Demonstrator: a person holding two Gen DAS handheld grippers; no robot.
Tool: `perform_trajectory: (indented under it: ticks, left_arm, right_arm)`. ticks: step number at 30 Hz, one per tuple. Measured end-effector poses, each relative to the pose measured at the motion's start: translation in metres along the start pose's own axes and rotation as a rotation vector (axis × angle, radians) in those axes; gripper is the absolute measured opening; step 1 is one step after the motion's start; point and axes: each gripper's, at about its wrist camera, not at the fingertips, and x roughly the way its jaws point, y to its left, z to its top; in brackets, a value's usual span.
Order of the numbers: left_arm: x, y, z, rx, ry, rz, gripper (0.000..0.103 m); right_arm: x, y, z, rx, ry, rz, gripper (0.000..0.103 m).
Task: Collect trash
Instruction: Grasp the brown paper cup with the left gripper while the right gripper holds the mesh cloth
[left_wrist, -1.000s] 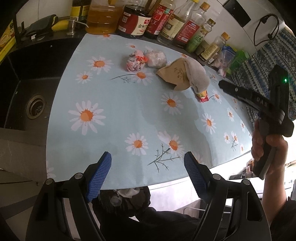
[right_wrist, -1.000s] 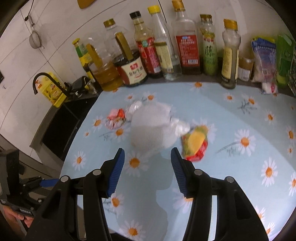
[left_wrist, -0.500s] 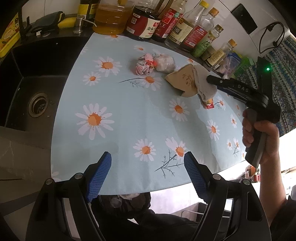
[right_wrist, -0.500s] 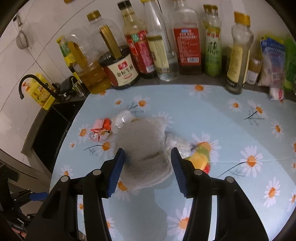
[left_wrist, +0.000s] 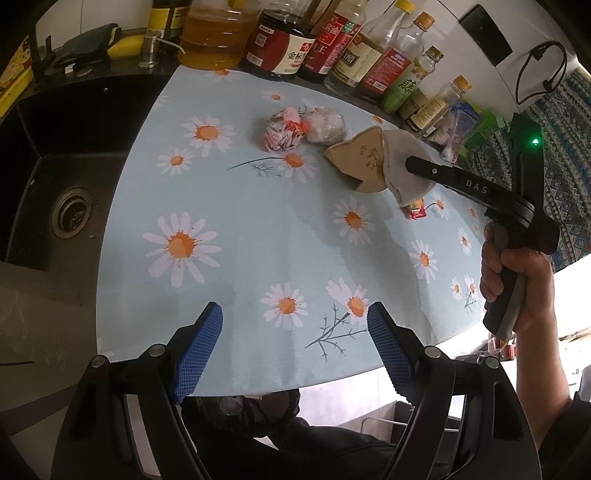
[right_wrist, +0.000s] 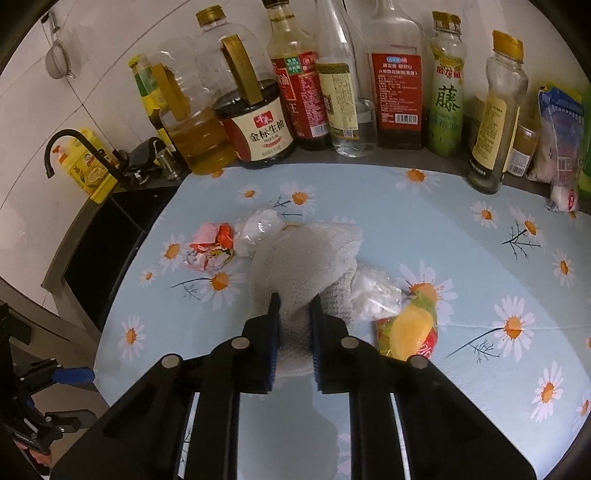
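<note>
- Right gripper (right_wrist: 294, 314): jaws clenched on a crumpled grey-white tissue (right_wrist: 306, 254) at frame centre.
- Left gripper (left_wrist: 295, 325): jaws released, holding nothing, over the bench (left_wrist: 258, 221).

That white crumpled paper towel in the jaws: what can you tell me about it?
The paper towel is off-white, quilted, soft-looking and crumpled. The right gripper pinches its near end, jaws shut on it. Its far part drapes over a brown paper piece. A clear plastic wrapper touches its right side. It sits on the daisy-print tablecloth; whether it is lifted is unclear.
</note>
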Motion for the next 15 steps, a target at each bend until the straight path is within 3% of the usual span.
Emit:
perform_trajectory:
  ticks: [15]
  left_arm:
    - [0.022, -0.030, 0.027, 0.062, 0.020, -0.037, 0.078]
  right_arm:
    - [-0.064, -0.005, -0.015, 0.020, -0.120, 0.029, 0.016]
